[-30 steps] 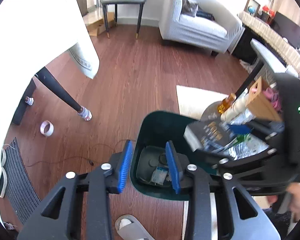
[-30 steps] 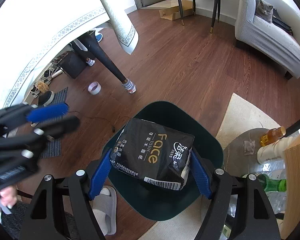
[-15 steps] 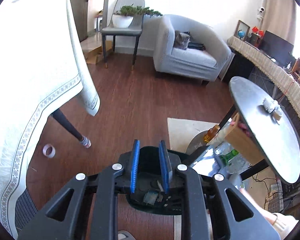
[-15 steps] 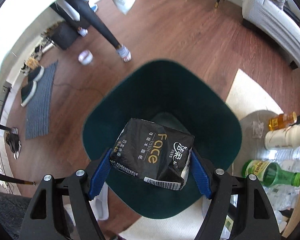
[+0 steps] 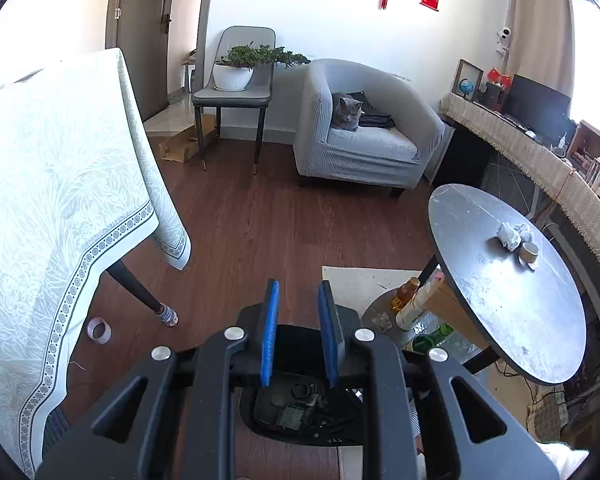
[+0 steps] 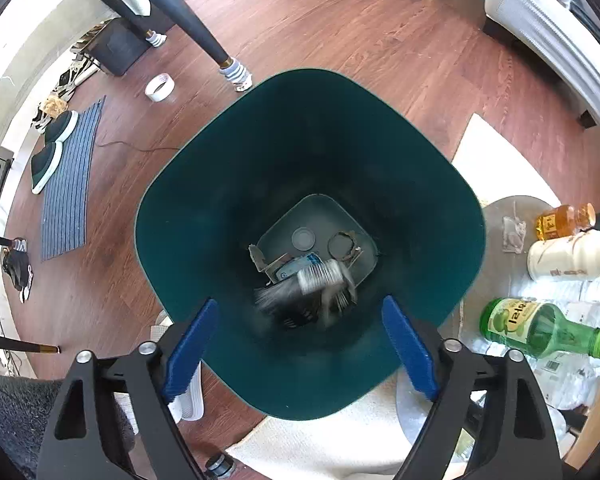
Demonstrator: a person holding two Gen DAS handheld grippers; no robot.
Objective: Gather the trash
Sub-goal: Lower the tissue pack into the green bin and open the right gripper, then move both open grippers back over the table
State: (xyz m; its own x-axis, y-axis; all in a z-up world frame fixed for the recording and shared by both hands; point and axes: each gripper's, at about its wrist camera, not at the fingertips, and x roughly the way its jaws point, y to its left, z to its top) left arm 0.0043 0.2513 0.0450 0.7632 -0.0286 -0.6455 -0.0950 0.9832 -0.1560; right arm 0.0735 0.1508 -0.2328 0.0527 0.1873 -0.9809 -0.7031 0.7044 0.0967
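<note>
The dark green trash bin stands open on the wood floor, directly under my right gripper. Its jaws are opening, and the black tissue pack is a blur below the blue pads, loose inside the bin among other scraps. My left gripper is higher up, pointing over the bin into the room. Its pads stand a narrow gap apart with nothing between them. Crumpled white paper and a small tape core lie on the round grey table.
Under the round table are a green bottle, a white bottle and an amber bottle. A tape roll lies near the cloth-covered table's leg. A cat sits in the grey armchair. A striped mat lies left.
My right gripper sank over the bin and opened, letting the tissue pack drop in. My left gripper rose, tilted up toward the room, and its pads narrowed.
</note>
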